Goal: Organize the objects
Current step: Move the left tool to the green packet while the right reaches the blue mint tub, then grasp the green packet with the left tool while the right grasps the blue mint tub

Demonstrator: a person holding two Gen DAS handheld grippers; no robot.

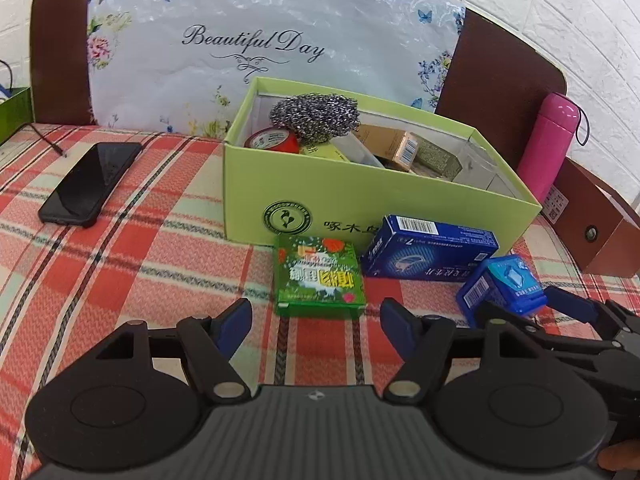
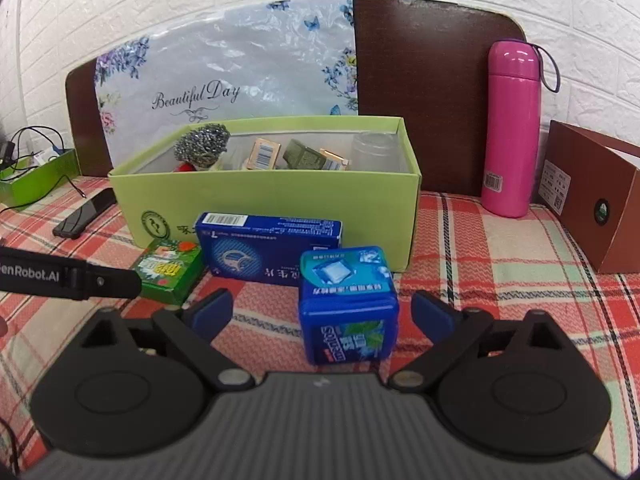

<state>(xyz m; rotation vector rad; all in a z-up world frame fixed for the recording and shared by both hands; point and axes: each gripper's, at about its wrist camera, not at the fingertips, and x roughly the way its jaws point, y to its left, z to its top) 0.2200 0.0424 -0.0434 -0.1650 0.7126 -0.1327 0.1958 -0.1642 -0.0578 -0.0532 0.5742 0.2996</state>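
Note:
A light green open box (image 1: 248, 184) (image 2: 360, 200) stands on the plaid cloth and holds a steel scourer (image 1: 316, 114), a red tape roll (image 1: 272, 140) and several small cartons. In front of it lie a green packet (image 1: 320, 276) (image 2: 170, 270), a long blue carton (image 1: 432, 250) (image 2: 272, 246) and a blue gum tub (image 1: 506, 290) (image 2: 348, 304). My left gripper (image 1: 316, 316) is open, just short of the green packet. My right gripper (image 2: 322, 308) (image 1: 520, 308) is open, its fingers either side of the gum tub, not touching it.
A black phone (image 1: 92, 182) (image 2: 86, 214) lies left of the box. A pink flask (image 1: 550, 144) (image 2: 512, 128) and a brown carton (image 1: 596, 224) (image 2: 596, 196) stand at the right. A dark headboard with a flowered plastic bag (image 1: 248, 52) is behind.

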